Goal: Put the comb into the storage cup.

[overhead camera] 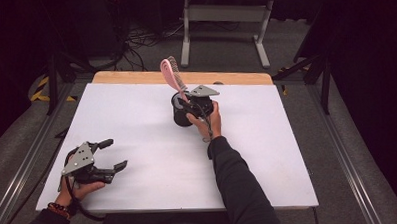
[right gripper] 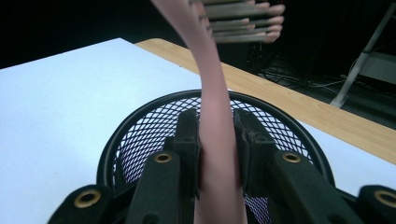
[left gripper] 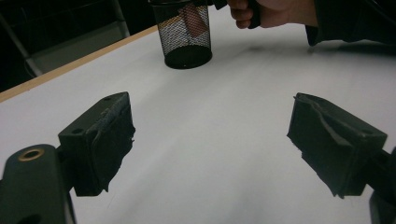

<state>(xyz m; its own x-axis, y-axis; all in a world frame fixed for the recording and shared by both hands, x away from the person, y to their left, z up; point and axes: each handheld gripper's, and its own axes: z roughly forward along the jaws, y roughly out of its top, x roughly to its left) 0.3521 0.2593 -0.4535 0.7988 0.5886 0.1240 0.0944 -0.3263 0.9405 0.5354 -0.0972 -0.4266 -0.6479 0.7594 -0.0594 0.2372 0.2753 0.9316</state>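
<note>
My right fingers [right gripper: 215,154] fill the bottom of the right gripper view, pressed from both sides against the pink handle of a hairbrush [right gripper: 215,140]. The handle runs up the middle of that frame and curves to the bristled head at the top edge. Right behind my fingers sits the round rim of a black mesh cup [right gripper: 140,121], and the handle's lower part hangs over its opening; I cannot tell whether the tip touches the bottom.

In the high view, my right gripper [overhead camera: 189,106] is just above the centre of the frame, over the cup [overhead camera: 179,117], with the hairbrush [overhead camera: 171,75] slanting up and to the left out of it. The cup stands upright on the white bench [overhead camera: 268,154], near the wooden strip along the bench's far edge.

My left gripper [overhead camera: 113,155] rests at the lower left of the high view, well apart from the cup. Its fingers [left gripper: 100,140] are spread wide, with bare white bench between them. In the left gripper view the mesh cup [left gripper: 184,39] stands at the top centre, the pink handle visible through its wall, and my right hand [left gripper: 275,11] is just to the right of it at the top edge.
</note>
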